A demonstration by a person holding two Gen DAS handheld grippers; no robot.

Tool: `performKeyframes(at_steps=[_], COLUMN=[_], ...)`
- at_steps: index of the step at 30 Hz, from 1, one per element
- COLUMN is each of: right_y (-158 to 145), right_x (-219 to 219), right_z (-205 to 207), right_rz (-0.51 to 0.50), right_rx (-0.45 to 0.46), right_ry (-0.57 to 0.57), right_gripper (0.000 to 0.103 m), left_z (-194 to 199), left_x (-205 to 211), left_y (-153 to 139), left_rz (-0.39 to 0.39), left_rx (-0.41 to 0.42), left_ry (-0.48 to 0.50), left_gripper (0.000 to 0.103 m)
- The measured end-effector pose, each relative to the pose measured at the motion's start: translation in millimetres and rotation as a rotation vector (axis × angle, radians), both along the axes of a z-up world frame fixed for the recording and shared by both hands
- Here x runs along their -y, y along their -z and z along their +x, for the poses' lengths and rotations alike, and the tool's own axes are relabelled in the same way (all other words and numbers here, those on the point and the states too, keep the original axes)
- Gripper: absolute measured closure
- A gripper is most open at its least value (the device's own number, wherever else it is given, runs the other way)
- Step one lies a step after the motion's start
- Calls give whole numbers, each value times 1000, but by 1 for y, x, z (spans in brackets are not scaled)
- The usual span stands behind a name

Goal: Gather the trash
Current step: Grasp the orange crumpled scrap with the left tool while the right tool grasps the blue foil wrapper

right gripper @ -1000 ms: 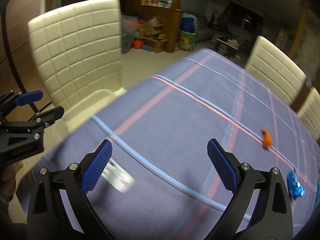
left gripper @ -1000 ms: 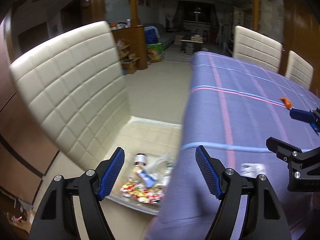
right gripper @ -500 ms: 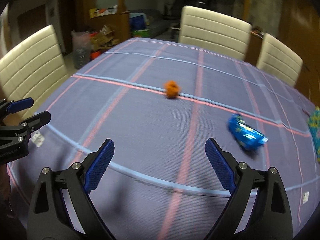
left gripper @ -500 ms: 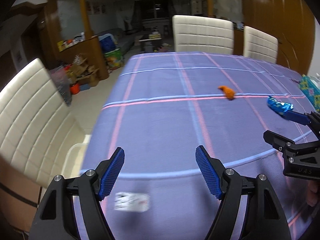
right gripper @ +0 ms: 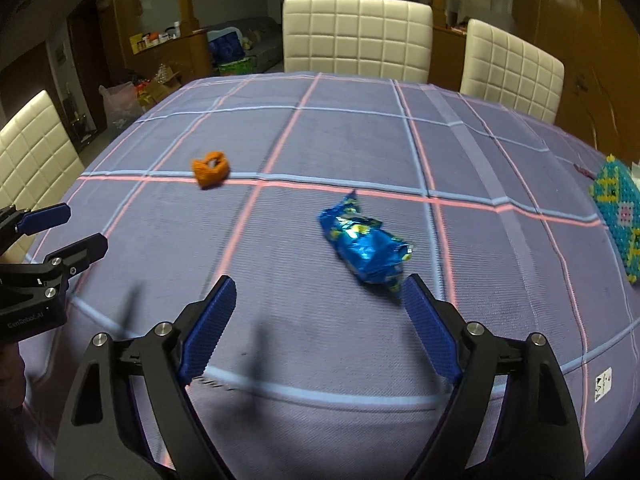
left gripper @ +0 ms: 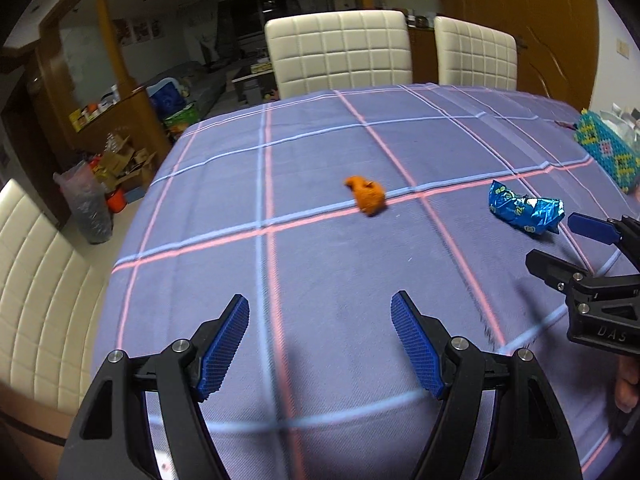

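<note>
An orange crumpled scrap [left gripper: 367, 199] lies mid-table on the purple checked tablecloth [left gripper: 320, 264]; it also shows in the right wrist view [right gripper: 211, 169]. A crumpled blue snack wrapper [right gripper: 365, 251] lies just ahead of my right gripper [right gripper: 318, 322], which is open and empty. The wrapper also shows in the left wrist view [left gripper: 525, 208]. My left gripper [left gripper: 320, 340] is open and empty, well short of the orange scrap. The right gripper also shows at the right edge of the left wrist view [left gripper: 560, 246].
Cream quilted chairs stand at the far side [right gripper: 357, 36] and at the left [left gripper: 36, 300]. A beaded teal box [right gripper: 618, 216] sits at the table's right edge. A small white label [right gripper: 602, 389] lies near the front right. Boxes and bags clutter the floor at the left [left gripper: 108, 176].
Both grippers have swung right from the chair and the trash pile on its seat to face across the table. The scrap and wrapper have come into view and look nearer. Both stay open.
</note>
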State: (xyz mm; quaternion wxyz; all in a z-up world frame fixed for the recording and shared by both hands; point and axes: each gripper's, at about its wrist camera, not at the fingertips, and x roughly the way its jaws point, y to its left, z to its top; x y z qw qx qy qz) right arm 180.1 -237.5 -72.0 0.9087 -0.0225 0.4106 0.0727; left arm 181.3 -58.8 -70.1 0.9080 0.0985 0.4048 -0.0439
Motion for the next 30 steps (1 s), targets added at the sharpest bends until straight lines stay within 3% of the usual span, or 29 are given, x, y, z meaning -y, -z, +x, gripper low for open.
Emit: performKeyframes(at_steps=[9, 12, 13, 18, 30], right_y=[13, 18, 19, 16, 14], right_x=[15, 17, 17, 9, -11], right_z=[28, 39, 42, 53, 86], right_rz=[15, 18, 20, 11, -11], right_rx=[-58, -85, -96, -86, -65], right_ry=[10, 9, 9, -4, -28], right_gripper=[34, 49, 59, 68, 69], left_z=[34, 46, 50, 75, 122], left_x=[28, 32, 33, 31, 28], left_y=[9, 10, 11, 16, 29], left_rz=[24, 31, 31, 11, -64], left_rx=[-24, -22, -22, -43, -104], left_ry=[55, 64, 65, 59, 38], left_gripper=[31, 31, 31, 31, 31])
